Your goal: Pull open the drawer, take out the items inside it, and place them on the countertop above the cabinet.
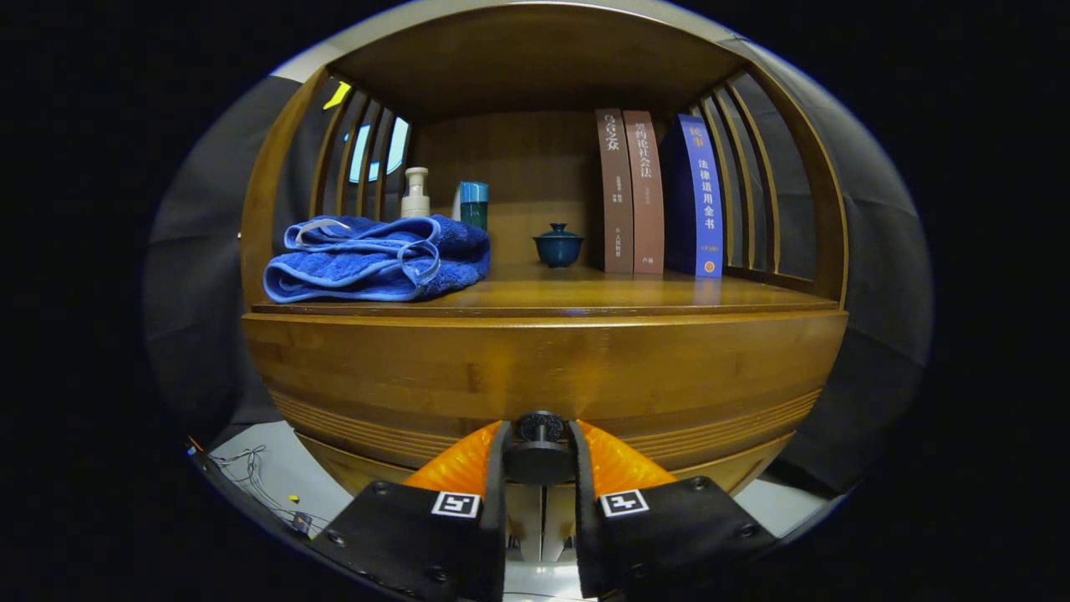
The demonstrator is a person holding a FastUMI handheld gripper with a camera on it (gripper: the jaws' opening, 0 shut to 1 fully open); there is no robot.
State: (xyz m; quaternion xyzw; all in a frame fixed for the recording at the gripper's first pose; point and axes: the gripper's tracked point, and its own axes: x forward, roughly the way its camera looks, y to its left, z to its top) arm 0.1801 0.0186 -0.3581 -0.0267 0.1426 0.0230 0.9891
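Pinching the drawer knob w/ the hand-held gripper, both fingers pressing on its stem, low on the drawer front under the countertop. Needing a straight, level pull back, grip firm so the knob isn't slipping. Towel, lidded cup & books sitting above; items inside prob. hidden, drawer looking closed.

Gripper, two ribbed fingers, black screwed mounts (each bearing a square black-and-white marker)
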